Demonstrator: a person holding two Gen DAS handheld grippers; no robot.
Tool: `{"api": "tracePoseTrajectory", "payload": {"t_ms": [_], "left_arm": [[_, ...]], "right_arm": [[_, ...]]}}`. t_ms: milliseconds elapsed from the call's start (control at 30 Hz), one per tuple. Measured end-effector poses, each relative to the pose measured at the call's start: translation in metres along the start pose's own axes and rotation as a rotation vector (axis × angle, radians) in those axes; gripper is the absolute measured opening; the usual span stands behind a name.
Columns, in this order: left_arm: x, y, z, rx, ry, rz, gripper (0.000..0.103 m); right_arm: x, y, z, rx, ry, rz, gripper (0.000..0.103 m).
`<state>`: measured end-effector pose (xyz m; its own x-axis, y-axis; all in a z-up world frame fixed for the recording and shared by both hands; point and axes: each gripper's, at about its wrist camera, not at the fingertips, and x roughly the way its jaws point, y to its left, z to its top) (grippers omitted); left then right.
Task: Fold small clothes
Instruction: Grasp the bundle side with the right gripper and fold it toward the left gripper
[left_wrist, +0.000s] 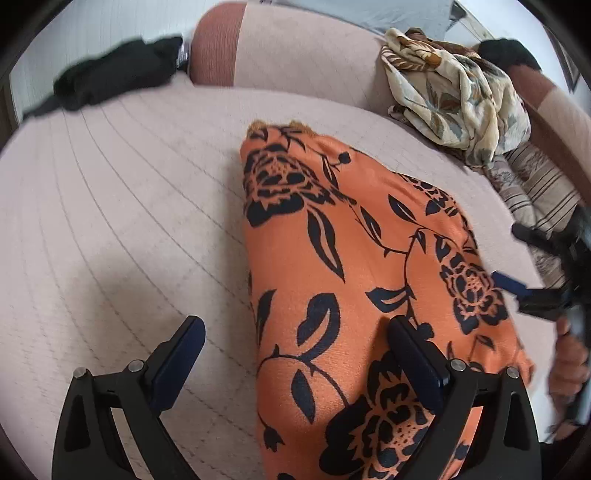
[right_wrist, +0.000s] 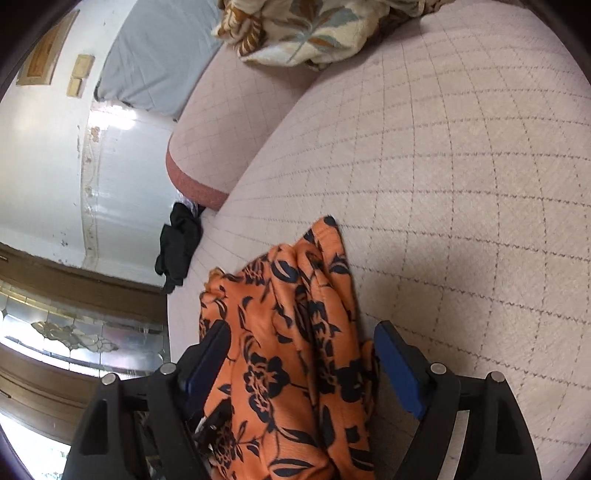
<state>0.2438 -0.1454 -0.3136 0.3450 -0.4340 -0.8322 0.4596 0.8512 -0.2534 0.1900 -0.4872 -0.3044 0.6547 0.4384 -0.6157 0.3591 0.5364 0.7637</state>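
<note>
An orange garment with a black flower print (left_wrist: 332, 266) lies lengthwise on the pale quilted sofa seat (left_wrist: 129, 206). My left gripper (left_wrist: 295, 326) is open wide over its near end, one finger above the cloth and the other above the bare seat. In the right wrist view the same garment (right_wrist: 288, 332) lies bunched in folds between the fingers of my right gripper (right_wrist: 301, 332), whose jaws stand wide apart and do not press on it. From the left wrist view, the right gripper (left_wrist: 517, 258) sits at the garment's right edge, held by a hand (left_wrist: 569, 362).
A crumpled cream leaf-print cloth (left_wrist: 454, 96) is heaped against the backrest at the right, above a striped cushion (left_wrist: 535, 188). A black garment (left_wrist: 114, 74) lies at the seat's far left end. The seat's edge drops to a shiny floor (right_wrist: 122, 155).
</note>
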Motion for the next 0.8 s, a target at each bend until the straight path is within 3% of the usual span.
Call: {"api": "tracePoseTrajectory", "payload": {"t_ms": [133, 233, 467, 700, 733, 800], "left_arm": [[0.003, 0.003, 0.001, -0.032, 0.067, -0.168, 0.099], [0.008, -0.002, -0.001, -0.022, 0.098, -0.212, 0.099], [0.015, -0.018, -0.005, 0.019, 0.097, -0.165, 0.099], [0.016, -0.027, -0.003, 0.057, 0.070, -0.127, 0.093], [0.014, -0.027, -0.003, 0.062, 0.065, -0.125, 0.091], [0.013, -0.028, -0.003, 0.073, 0.056, -0.119, 0.088]], "right_arm": [[0.008, -0.004, 0.000, -0.013, 0.053, 0.001, 0.083], [0.013, -0.011, 0.002, -0.015, 0.096, 0.004, 0.083], [0.042, -0.026, -0.005, 0.023, 0.224, 0.056, 0.083], [0.064, -0.009, -0.014, -0.034, 0.231, 0.067, 0.083], [0.067, -0.004, -0.016, -0.058, 0.230, 0.062, 0.081], [0.071, 0.003, -0.022, -0.080, 0.226, 0.055, 0.069]]}}
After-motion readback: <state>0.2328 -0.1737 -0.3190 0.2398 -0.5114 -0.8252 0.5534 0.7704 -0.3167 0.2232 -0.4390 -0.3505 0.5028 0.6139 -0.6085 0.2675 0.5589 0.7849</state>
